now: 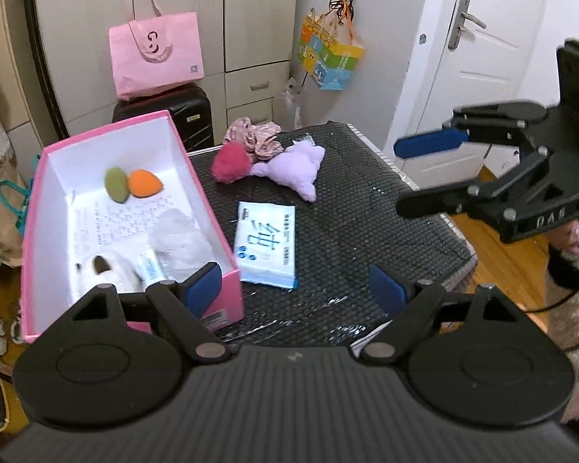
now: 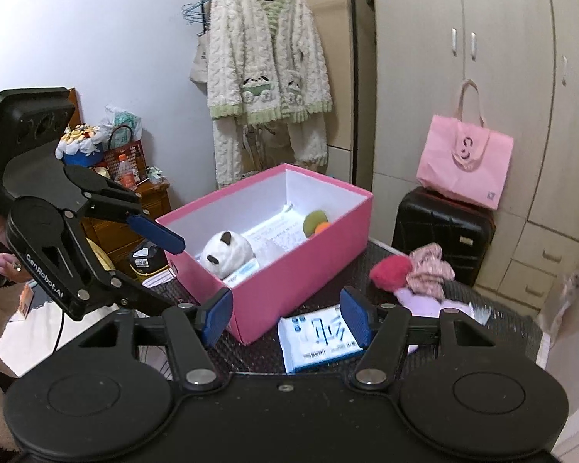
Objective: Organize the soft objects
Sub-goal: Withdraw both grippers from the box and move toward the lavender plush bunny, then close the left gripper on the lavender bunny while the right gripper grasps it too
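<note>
A pink box (image 1: 212,189) (image 2: 308,270) stands on the dark mesh table (image 1: 351,208). It holds a green sponge (image 1: 115,184), an orange sponge (image 1: 144,183), a white panda plush (image 2: 227,252) and a white pouch (image 1: 181,239). On the table lie a tissue pack (image 1: 266,245) (image 2: 316,333), a red pompom (image 1: 231,162) (image 2: 390,272), a lilac plush (image 1: 293,168) and a pink floral scrunchie (image 1: 253,135) (image 2: 428,268). My left gripper (image 1: 295,289) is open and empty over the box's near corner. My right gripper (image 2: 285,316) is open and empty above the tissue pack.
A pink tote bag (image 1: 156,54) sits on a black suitcase (image 2: 442,231) behind the table. A white door (image 1: 478,50) and wooden floor (image 1: 501,247) are to the right. A fleece robe (image 2: 266,73) hangs on the wall.
</note>
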